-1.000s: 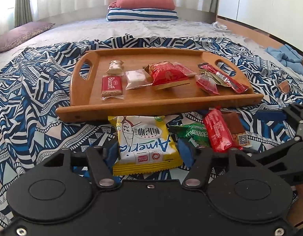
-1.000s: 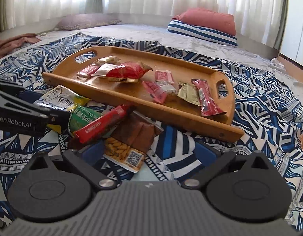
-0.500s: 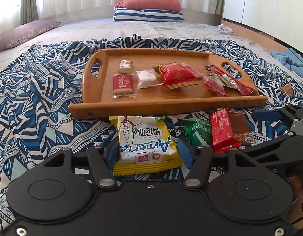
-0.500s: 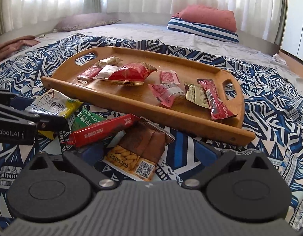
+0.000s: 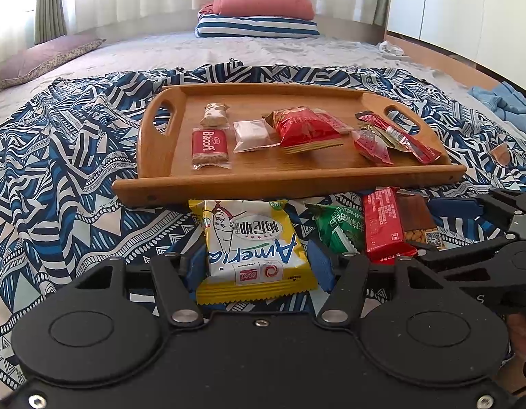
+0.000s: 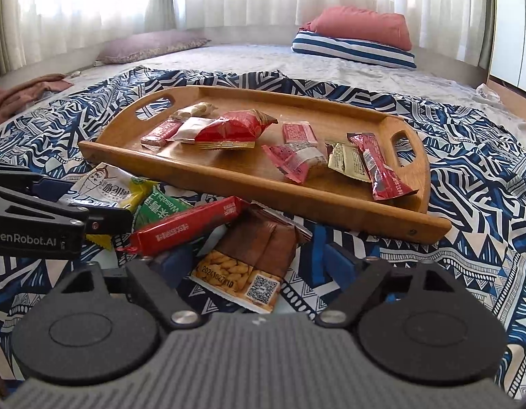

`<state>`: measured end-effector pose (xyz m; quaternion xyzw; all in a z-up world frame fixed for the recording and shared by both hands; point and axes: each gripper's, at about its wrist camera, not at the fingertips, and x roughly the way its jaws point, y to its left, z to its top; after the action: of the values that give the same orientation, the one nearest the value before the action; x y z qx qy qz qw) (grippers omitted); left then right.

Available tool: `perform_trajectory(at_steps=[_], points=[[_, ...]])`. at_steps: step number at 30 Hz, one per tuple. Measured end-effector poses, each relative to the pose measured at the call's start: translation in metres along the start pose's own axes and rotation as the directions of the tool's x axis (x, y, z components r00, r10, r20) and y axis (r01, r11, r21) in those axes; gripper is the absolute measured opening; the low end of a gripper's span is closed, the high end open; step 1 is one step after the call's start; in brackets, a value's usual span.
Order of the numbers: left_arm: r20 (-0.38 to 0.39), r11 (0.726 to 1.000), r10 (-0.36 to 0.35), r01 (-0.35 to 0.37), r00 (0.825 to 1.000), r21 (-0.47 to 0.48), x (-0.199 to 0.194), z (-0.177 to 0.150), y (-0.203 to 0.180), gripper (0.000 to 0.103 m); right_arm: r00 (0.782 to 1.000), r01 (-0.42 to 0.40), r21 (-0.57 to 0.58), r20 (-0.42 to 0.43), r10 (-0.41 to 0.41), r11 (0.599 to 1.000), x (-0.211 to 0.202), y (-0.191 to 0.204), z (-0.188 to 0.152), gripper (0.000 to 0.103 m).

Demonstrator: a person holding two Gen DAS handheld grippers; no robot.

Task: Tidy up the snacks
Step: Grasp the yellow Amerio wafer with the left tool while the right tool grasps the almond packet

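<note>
Wooden tray point(image 5: 154, 156) sitting on the blue patterned blanket point(image 5: 58, 170), already loaded with a Biscoff pack point(image 5: 209, 145), a puffy red bag point(image 5: 305, 127) and a few small wrappers. Just in front of the tray: yellow snack pack point(image 5: 252, 252) flat between the spread fingers of the left gripper point(image 5: 258, 266), pads either side, not pinching. Beside it, green pack point(image 5: 338, 226) and red bar point(image 6: 188, 226). Right gripper point(image 6: 252, 262) wide open too, straddling the brown peanut pack point(image 6: 252, 259).
</note>
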<state>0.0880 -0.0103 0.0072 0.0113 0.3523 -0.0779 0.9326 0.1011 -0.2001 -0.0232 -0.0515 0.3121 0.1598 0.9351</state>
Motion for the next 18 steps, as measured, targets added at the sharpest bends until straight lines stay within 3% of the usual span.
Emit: perform_trajectory(at_steps=[4, 12, 13, 15, 18], points=[[0.000, 1.000, -0.003, 0.003, 1.000, -0.004, 0.000, 0.001, 0.001, 0.059, 1.000, 0.006, 0.004, 0.014, -0.006, 1.000, -0.004, 0.004, 0.001, 0.064], [0.011, 1.000, 0.001, 0.000, 1.000, -0.024, -0.005, 0.006, 0.004, 0.055, 0.998, 0.053, 0.024, 0.016, -0.053, 0.998, -0.014, 0.001, 0.007, 0.047], [0.015, 1.000, 0.001, -0.001, 1.000, -0.023, -0.006, 0.006, 0.004, 0.055, 0.998, 0.062, 0.027, 0.016, -0.063, 0.998, -0.016, -0.001, 0.007, 0.044], [0.024, 1.000, 0.004, -0.004, 1.000, -0.023, -0.009, 0.009, 0.004, 0.055, 0.996, 0.091, 0.033, 0.019, -0.091, 0.995, -0.018, -0.004, 0.009, 0.026], [0.039, 1.000, 0.006, -0.005, 0.999, -0.022, -0.013, 0.012, 0.005, 0.055, 0.995, 0.098, 0.053, 0.009, -0.098, 0.994, -0.022, -0.012, 0.013, 0.026]])
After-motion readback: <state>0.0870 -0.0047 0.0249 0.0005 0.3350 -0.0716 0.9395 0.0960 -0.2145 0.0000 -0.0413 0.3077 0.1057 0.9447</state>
